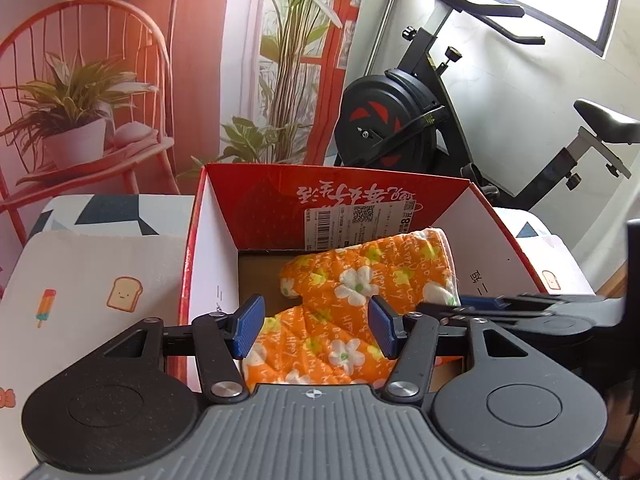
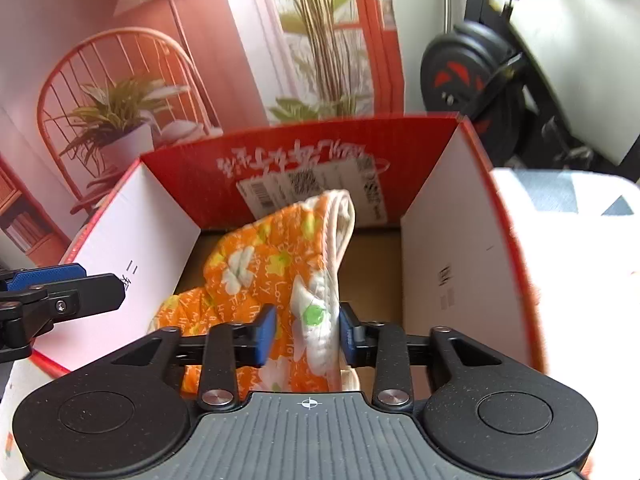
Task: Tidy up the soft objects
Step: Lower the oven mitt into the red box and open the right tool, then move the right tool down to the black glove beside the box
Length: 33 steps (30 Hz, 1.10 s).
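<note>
Right gripper (image 2: 307, 336) sits nearest, jaws parted around the oven mitt's (image 2: 280, 272) cuff inside the box (image 2: 440, 248), not visibly pinching; left gripper (image 1: 316, 326) hangs released above its thumb end.

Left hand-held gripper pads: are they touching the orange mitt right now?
Apart. The left wrist view shows the left hand-held gripper with both blue pads spread wide, clear gaps beside the orange oven mitt lying below in the red box.

Both wrist views look steeply down, close, into the same red box (image 1: 280, 196) (image 2: 192, 184), left beside right.
</note>
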{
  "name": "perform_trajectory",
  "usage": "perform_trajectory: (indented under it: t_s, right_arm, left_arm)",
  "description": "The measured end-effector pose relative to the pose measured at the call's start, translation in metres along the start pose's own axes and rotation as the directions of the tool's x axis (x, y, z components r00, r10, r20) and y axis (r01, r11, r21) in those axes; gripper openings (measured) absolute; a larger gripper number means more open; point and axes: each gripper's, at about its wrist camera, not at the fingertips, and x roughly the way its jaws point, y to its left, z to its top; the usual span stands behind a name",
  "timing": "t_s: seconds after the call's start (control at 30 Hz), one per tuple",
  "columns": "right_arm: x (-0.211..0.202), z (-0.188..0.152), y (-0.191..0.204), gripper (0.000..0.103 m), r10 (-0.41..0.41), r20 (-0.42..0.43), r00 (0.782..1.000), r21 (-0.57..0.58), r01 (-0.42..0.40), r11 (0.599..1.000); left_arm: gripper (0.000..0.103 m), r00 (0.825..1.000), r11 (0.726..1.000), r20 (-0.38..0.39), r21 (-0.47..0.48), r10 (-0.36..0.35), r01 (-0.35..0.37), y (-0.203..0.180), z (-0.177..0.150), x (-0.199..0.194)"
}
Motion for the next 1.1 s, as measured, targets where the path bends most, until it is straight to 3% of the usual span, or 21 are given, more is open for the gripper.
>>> perform_trajectory:
  t_s: [0.07,0.2,0.37,0.6,0.83,1.1]
  right_arm:
    - [-0.015,-0.002,-0.001,0.056,-0.005,0.039,0.999,-0.005,0.005,1.000]
    - [-0.051,-0.013,0.000,0.070,0.017,0.120,0.993,-0.027,-0.014,1.000]
    - [-0.099,-0.037,0.005,0.070,0.047,0.228,0.972,-0.068,-0.033,0.997]
    - [-0.141,-0.080,0.006,0.070,0.064,0.304,0.950,-0.044,-0.053,0.998]
    - [-0.155,-0.128,0.011,0.070,0.070,0.282,0.957,-0.080,-0.049,0.996]
    - [-0.140,-0.167,0.009,0.069,0.034,0.218,0.975,-0.069,-0.020,0.997]
  left_arm:
    - [0.063,1.000,1.000,0.003,-0.004,-0.002,0.002,0.002,-0.003,-0.006]
    - [0.066,1.000,1.000,0.020,0.010,-0.012,0.012,0.004,-0.013,-0.026]
    - [0.066,0.998,0.999,0.054,0.032,-0.014,0.012,0.008,-0.035,-0.056]
    - [0.066,0.997,1.000,0.077,0.015,-0.019,0.018,0.009,-0.072,-0.087]
    - [0.066,0.998,0.999,0.046,-0.009,-0.041,0.041,0.006,-0.108,-0.094]
    - [0.065,0.998,0.997,-0.008,-0.049,-0.060,0.059,0.008,-0.132,-0.087]
